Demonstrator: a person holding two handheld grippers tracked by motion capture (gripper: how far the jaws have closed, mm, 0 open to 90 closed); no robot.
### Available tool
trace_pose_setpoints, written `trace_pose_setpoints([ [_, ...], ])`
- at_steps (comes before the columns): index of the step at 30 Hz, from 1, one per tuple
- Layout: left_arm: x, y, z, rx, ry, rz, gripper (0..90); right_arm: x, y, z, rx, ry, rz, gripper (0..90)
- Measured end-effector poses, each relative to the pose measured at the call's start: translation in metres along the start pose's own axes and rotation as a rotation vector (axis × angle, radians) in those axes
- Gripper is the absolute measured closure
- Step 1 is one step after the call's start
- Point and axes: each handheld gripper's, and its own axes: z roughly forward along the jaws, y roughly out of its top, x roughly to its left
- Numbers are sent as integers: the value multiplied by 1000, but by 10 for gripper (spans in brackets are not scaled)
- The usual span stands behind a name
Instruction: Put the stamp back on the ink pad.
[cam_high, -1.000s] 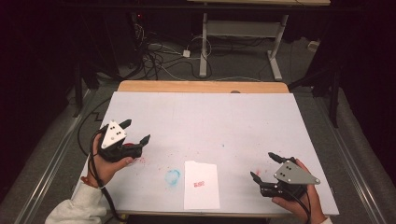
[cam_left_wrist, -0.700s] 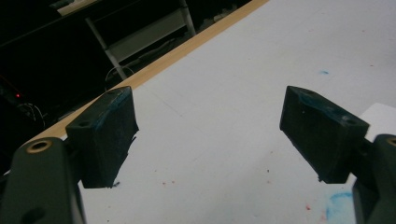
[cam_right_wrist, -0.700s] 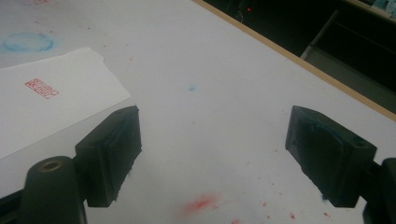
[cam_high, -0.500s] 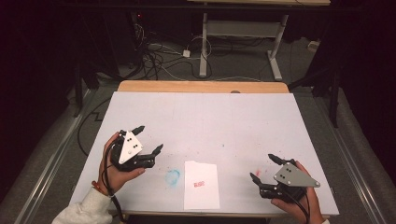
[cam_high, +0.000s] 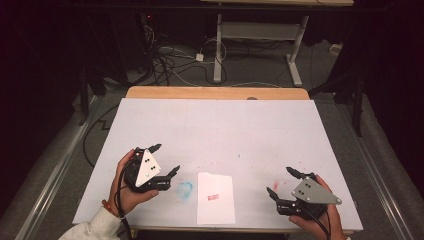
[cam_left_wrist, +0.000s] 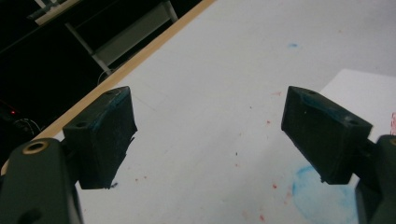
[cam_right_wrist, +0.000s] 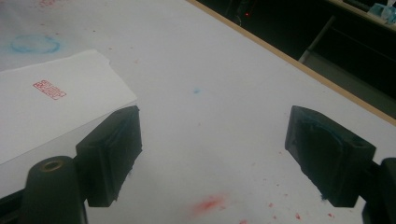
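So the worktop (cam_high: 220, 130) is a flat white sheet over a wooden board – matte, smooth, and speckled with little red and blue ink spots. Near the front edge lies a white paper sheet (cam_high: 215, 198), rectangular, flat, with a small red stamp mark (cam_high: 213, 196) printed on it. Just left of it there's a smudgy blue ring (cam_high: 185, 189) on the surface.

The left gripper (cam_high: 165, 161) sits in the person's hand just left of that blue ring, fingers (cam_left_wrist: 105, 135) spread wide with nothing between them – blocky black pads, a bit of blue residue on the edges. The right gripper (cam_high: 281, 183) is off to the right of the paper, well apart from it, fingers (cam_right_wrist: 112, 154) also wide apart and holding nothing. Both carry a grey three-cornered plate on top.
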Motion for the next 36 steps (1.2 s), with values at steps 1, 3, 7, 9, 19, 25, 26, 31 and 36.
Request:
trace_pose_setpoints([
  [1, -1, -2, 0, 2, 2, 7, 172, 0, 0, 0, 0, -2, 0, 191],
  [3, -3, -5, -1, 2, -8, 8, 171, 1, 0, 0, -1, -6, -2, 191],
  [7, -6, -14, -1, 9, -14, 17, 166, 1, -1, 0, -1, -11, -3, 191],
  [9, -7, -18, -2, 22, -7, 26, 166, 1, -2, 0, 0, -15, -6, 191],
  [19, -8, -43, -5, 58, -38, 14, 166, 1, -6, 5, 13, -27, -20, 191],
  [25, -6, -58, -8, 73, -66, 2, 166, 0, -7, 9, 24, -20, -15, 191],
  [26, -5, -61, -8, 80, -67, 0, 166, 0, -7, 9, 28, -21, -20, 191],
  [31, -3, -74, -7, 127, -80, -11, 166, 0, -8, 11, 31, -15, -26, 191],
  [36, -2, -80, -6, 146, -89, -39, 166, -2, -8, 10, 27, -18, -24, 191],
])
